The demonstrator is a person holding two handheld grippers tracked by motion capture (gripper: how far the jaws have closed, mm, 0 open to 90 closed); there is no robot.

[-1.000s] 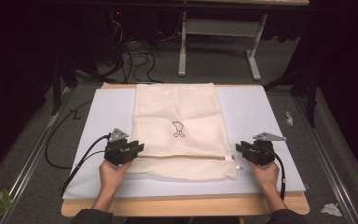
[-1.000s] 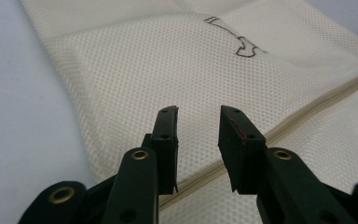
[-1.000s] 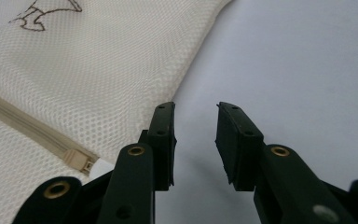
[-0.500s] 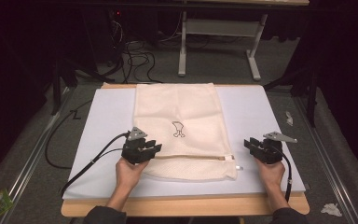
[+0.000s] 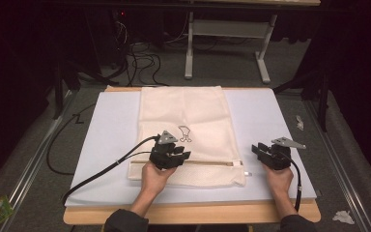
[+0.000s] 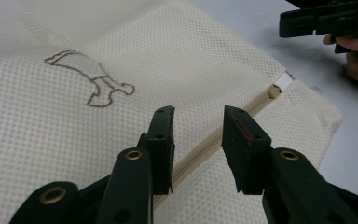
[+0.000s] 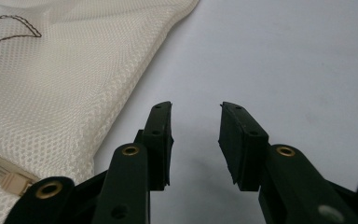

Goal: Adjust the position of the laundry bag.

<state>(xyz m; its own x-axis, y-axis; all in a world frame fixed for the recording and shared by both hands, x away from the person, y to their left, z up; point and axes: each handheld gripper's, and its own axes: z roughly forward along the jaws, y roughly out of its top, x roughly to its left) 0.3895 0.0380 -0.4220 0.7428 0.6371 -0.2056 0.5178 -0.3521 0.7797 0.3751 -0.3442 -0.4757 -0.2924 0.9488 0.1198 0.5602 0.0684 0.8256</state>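
A: From the high view, what lies on the table?

B: A cream mesh bag [image 5: 183,130] lies flat on the white mat [image 5: 101,140], its zipper [image 5: 198,163] running across near the person's edge. The left gripper [image 5: 182,155] hovers over the bag's left part, right at the zipper line. The right gripper [image 5: 257,149] sits off the bag, over bare mat just beside its right edge.

A: And the left gripper view?

B: Its jaws stand apart with nothing between them, and they have just been opening. Below them runs the zipper [image 6: 242,114], ending at a small white tab [image 6: 285,81] near the bag's corner. An outlined drawing [image 6: 91,81] is printed on the mesh [image 6: 37,135]. The other gripper [image 6: 328,18] shows at the top right, held in a hand

A: The right gripper view?

B: Jaws parted there too, just been opening, gripping nothing, over bare mat [image 7: 279,60]. The bag [image 7: 51,88] lies to their left, with the zipper's end [image 7: 9,179] at the lower left corner
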